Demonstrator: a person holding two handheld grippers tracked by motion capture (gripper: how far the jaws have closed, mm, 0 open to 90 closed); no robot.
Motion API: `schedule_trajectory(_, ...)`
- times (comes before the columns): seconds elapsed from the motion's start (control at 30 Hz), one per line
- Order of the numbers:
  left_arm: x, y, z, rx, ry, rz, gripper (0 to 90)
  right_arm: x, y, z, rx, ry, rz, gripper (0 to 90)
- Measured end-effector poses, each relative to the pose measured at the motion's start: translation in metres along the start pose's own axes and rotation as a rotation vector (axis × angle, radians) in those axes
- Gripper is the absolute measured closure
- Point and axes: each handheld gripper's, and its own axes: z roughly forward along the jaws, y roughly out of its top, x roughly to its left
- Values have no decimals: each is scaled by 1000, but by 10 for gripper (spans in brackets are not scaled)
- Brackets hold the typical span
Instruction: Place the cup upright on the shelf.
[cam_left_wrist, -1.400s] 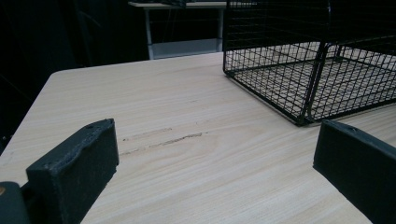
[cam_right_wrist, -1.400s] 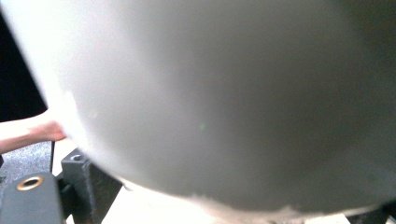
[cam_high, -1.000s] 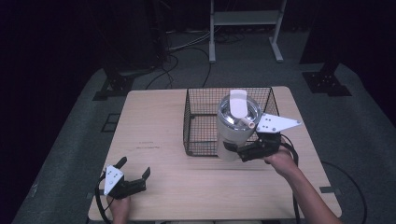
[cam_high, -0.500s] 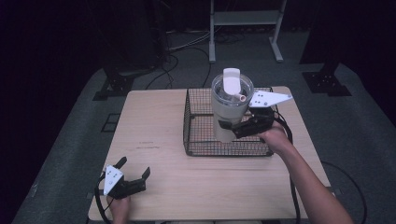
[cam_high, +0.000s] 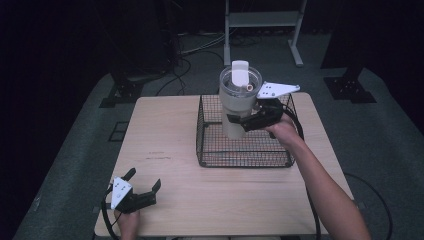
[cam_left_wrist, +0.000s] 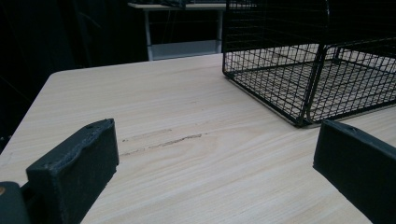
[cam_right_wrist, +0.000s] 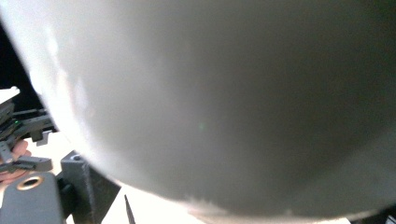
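A white tumbler (cam_high: 235, 107) with a clear lid (cam_high: 240, 76) stands upright over the back left part of the black wire basket (cam_high: 245, 161). My right gripper (cam_high: 246, 121) is shut on the tumbler's lower body, coming from the right. I cannot tell whether the cup's base touches the basket floor. Up close, in the right gripper view, the tumbler's wall (cam_right_wrist: 224, 102) sits just ahead of the jaws. My left gripper (cam_high: 144, 179) rests open at the table's front left corner, nothing between its jaws (cam_left_wrist: 212, 163).
The basket (cam_left_wrist: 280, 88) stands on the right half of the wooden table (cam_high: 165, 130), ahead and to the right of my left gripper. A person's forearm (cam_high: 320, 190) crosses the table's right front. A metal stand (cam_high: 262, 20) is on the floor behind.
The right gripper has carried the tumbler up and toward the basket's back left. The left gripper has stayed put.
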Motion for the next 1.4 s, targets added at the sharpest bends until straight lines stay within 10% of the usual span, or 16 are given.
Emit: schedule_trajectory(1.4, 1, 0, -1, -1, -8, -1, 0, -45, -62, 73, 110, 24, 66, 95)
